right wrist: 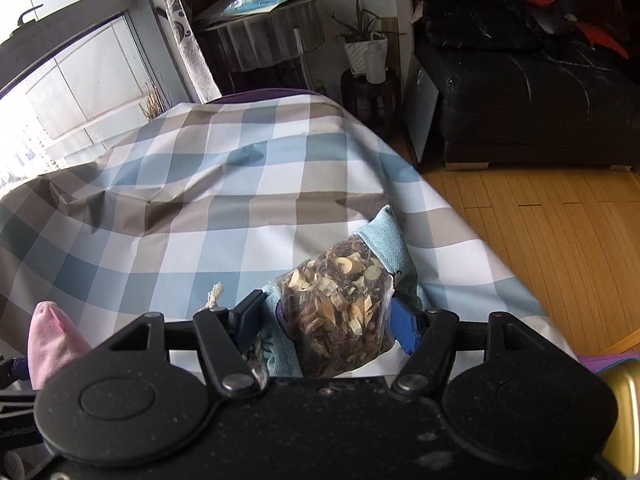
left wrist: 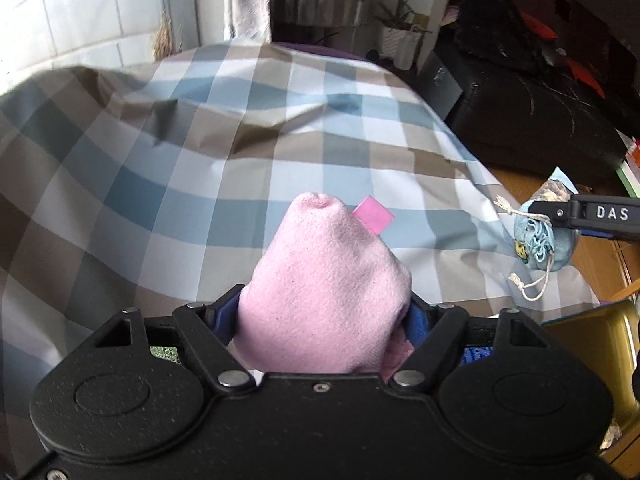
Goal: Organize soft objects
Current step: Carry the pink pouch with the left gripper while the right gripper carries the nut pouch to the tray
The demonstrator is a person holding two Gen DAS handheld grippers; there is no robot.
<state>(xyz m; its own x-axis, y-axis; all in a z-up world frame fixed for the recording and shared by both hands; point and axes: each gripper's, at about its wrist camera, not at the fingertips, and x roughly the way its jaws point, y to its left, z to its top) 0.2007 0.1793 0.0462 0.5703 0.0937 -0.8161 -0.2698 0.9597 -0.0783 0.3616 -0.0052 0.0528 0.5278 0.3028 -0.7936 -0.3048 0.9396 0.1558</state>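
Left wrist view: left gripper (left wrist: 324, 312) pinches the pink plush pouch (left wrist: 324, 280) above the checked cloth (left wrist: 200, 168); soft, light, compresses, best held mid-body. Right gripper (right wrist: 326, 320) clamps the blue sachet (right wrist: 340, 304) near that cloth's right edge; crumbly filling, likely fragile.

A pink fleece pouch (left wrist: 324, 292) is clamped between the blue pads of the left gripper (left wrist: 325, 312), above a checked cloth (left wrist: 200, 152). A pink tag (left wrist: 373, 216) projects beyond its tip. Far right, a pale blue drawstring sachet (left wrist: 540, 240) is apparently gripped by the right gripper (left wrist: 560, 216).
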